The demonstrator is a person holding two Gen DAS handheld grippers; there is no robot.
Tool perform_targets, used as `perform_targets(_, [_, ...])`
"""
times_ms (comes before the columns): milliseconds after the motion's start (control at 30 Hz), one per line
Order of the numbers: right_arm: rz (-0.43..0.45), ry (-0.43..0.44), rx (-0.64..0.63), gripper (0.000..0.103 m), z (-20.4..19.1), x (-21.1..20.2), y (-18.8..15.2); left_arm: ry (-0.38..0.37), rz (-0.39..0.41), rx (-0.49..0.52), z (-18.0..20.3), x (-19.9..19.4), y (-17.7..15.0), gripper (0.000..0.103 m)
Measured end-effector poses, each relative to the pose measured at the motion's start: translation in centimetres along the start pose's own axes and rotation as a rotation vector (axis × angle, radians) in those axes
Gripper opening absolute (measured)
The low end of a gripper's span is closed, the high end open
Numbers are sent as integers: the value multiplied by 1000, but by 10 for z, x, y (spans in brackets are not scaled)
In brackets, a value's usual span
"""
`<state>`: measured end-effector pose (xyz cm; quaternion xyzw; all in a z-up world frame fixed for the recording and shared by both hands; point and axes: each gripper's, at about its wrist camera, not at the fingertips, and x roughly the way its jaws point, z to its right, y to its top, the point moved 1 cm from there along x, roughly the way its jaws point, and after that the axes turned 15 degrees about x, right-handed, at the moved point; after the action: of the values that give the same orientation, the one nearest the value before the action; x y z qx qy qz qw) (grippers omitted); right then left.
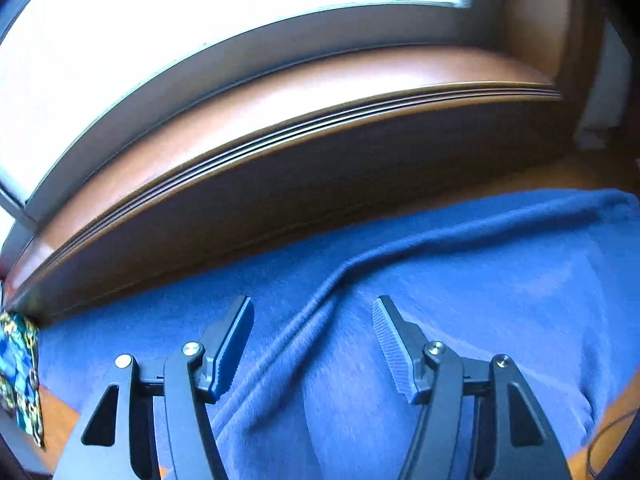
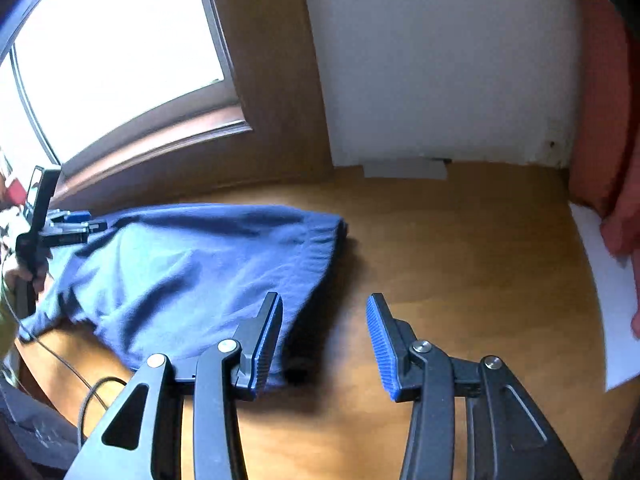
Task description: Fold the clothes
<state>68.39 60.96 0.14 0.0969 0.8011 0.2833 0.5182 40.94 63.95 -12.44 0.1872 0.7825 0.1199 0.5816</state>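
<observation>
A blue garment (image 2: 192, 272) of soft knit cloth lies on the wooden surface (image 2: 460, 248) below a window sill (image 1: 320, 92), bunched rather than flat: in the right wrist view it makes a rumpled heap with a rounded end toward the wall, and in the left wrist view a long raised ridge (image 1: 400, 248) of cloth, a seam or a doubled edge, runs across it. The left gripper (image 1: 314, 340) hangs just above the garment with its fingers spread wide and nothing between them, the ridge passing under the gap. The right gripper (image 2: 324, 340) is also spread wide and empty; its left finger sits over the near edge of the cloth while its right finger is over bare wood. Seen from the right side, the left gripper (image 2: 68, 228) is at the far end of the garment, so the two tools stand at opposite ends of it. By my reading, the step in hand is either taking hold of the cloth to spread or fold it, or letting go after a fold has been laid; both hands being empty fits either. The cloth is not a tidy flat packet, so more work seems likely. Any next grasp would call for pinching an edge or corner cleanly, since the knit is limp and will sag and drag. A white sheet of paper (image 2: 608, 300) lies at the right edge of the surface, well apart from the garment.
</observation>
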Motion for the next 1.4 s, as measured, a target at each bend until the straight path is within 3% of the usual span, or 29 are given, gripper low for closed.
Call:
perform_targets(133, [45,21,79,45,-25,-7,-21,-53,60,45,17,-23,-5,60])
perform_targets(267, [48,106,241,45,-64,5,-48,-112,91,80,30,-36,-14,60])
perform_targets(567, [13,30,154,45,-169,54,-89,-110,31,44,-17,-62,-68,60])
perform_targets(767, [-20,24,188,45,-162,65,-94,-92,5,6,-18,-56,-81,60])
perform_targets(1067, [-58,34,187,46,-146,64,-101,-78,53,-32,-16,-95,-121,60])
perform_targets(1267, [-76,-4,184,47,-149,66,-103,-37,59,-69,-43,-121,-176,60])
perform_targets(1400, [-43,-37,171,47,-173,54,-103,-23,45,-80,-70,-121,-210,60])
